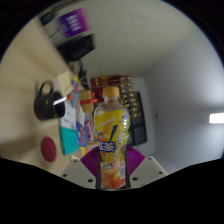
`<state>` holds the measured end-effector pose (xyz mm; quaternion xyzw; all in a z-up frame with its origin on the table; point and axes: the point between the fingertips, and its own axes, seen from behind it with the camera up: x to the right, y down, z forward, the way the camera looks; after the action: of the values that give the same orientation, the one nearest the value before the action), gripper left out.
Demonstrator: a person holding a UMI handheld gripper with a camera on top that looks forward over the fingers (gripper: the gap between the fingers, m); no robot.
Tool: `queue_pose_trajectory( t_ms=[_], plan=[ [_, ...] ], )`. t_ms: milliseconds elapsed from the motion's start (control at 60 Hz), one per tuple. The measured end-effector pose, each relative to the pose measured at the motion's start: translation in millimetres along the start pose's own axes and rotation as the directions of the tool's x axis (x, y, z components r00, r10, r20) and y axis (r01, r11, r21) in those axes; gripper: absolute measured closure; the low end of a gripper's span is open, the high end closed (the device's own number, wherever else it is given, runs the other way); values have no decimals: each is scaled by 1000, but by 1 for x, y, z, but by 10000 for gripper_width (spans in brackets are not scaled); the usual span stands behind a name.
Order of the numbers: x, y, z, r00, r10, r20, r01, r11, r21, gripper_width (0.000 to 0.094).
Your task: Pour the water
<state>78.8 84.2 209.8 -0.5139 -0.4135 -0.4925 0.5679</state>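
Note:
A clear plastic bottle (110, 130) of orange drink with a yellow label stands between my fingers, its neck and cap pointing straight ahead of them. My gripper (111, 166) is shut on the bottle's lower body, a purple pad (91, 160) pressing on each side. The room looks turned on its side around the bottle: the light wooden table (35, 60) runs up the left of the bottle, so the bottle lies roughly level with the tabletop. A black mug-like vessel (45, 100) sits on that table, left of the bottle's neck.
A teal and white box (68, 125) stands on the table close beside the bottle. A round red coaster (48, 148) lies near it. A purple box (72, 22) sits farther along the table. Behind the bottle is a dark cabinet (140, 122); a lamp (215, 118) glows at the right.

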Motion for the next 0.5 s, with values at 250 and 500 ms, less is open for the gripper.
queue_pose_trajectory(
  t_ms=[250, 500],
  plan=[
    [-4, -4, 52, 716, -697, -32, 698, 716, 20, 604],
    [-7, -14, 55, 567, -822, -61, 824, 564, 64, 603]
  ],
)
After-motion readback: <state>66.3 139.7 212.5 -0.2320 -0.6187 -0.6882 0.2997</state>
